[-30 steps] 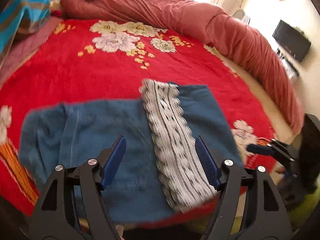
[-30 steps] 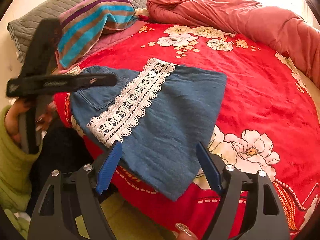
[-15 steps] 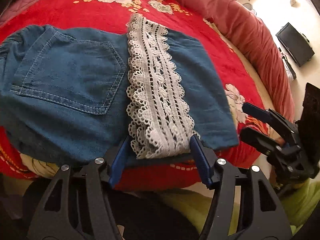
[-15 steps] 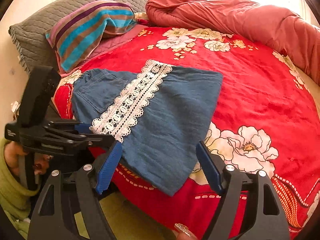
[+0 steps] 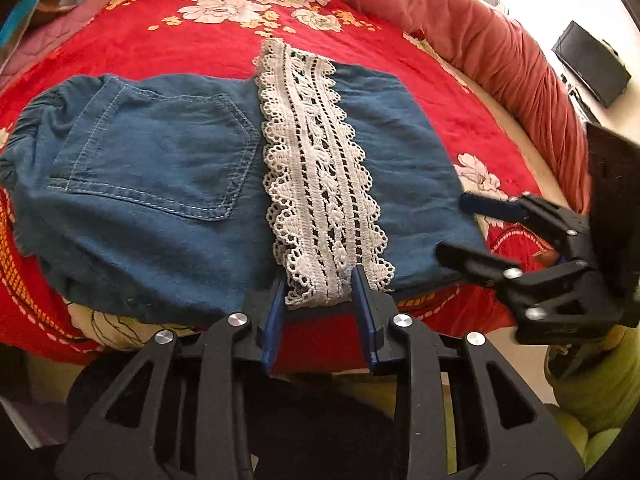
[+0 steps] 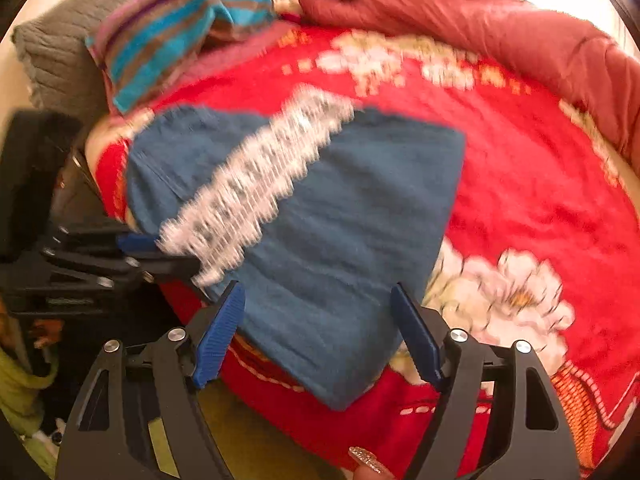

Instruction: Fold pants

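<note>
The blue denim pants (image 5: 160, 184) lie folded on the red floral blanket (image 5: 180, 48), with a white lace hem band (image 5: 320, 168) across the middle. My left gripper (image 5: 320, 284) has its blue fingers closed in on the near end of the lace band at the bed's edge. My right gripper (image 6: 318, 312) is open, its fingers either side of the pants' near corner (image 6: 340, 280), not touching. The right gripper also shows in the left wrist view (image 5: 500, 232), by the pants' right edge. The right wrist view is blurred.
A rolled red quilt (image 5: 460, 20) runs along the far side of the bed. A striped pillow (image 6: 180, 32) and a grey pillow (image 6: 52, 52) lie at the head. A dark screen (image 5: 592, 64) stands beyond the bed.
My left gripper has closed from wide open onto the near end of the lace band. My right gripper has moved in closer to the pants' near corner and stays open.
</note>
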### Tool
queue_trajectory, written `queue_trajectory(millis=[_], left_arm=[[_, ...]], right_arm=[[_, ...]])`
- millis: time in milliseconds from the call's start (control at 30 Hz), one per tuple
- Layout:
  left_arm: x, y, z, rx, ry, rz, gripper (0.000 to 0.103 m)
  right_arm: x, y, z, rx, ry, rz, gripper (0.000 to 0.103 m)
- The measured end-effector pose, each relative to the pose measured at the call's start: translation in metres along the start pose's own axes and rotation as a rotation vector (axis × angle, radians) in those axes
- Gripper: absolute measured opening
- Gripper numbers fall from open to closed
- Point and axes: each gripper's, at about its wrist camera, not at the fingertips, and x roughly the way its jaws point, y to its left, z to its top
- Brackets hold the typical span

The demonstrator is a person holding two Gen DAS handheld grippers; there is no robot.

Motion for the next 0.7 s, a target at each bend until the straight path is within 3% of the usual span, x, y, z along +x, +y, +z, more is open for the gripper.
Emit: queue_trajectory(millis=[300, 500, 700], left_arm=[[0.001, 0.0, 0.0, 0.021, -0.002, -0.003, 0.03], [-0.002, 0.001, -0.002, 0.02, -0.007, -0.011, 0.032], [-0.011, -0.002, -0.002, 0.028, -0.027, -0.017, 0.044]], right_arm=[[0.007, -0.003, -0.011, -0.017, 0.012, -0.004, 0.072], [-0.007, -0.015, -0.005, 0.058, -0.001, 0.044, 0.072], [-0.018, -0.021, -0.006, 0.096, -0.024, 0.039, 0.081]])
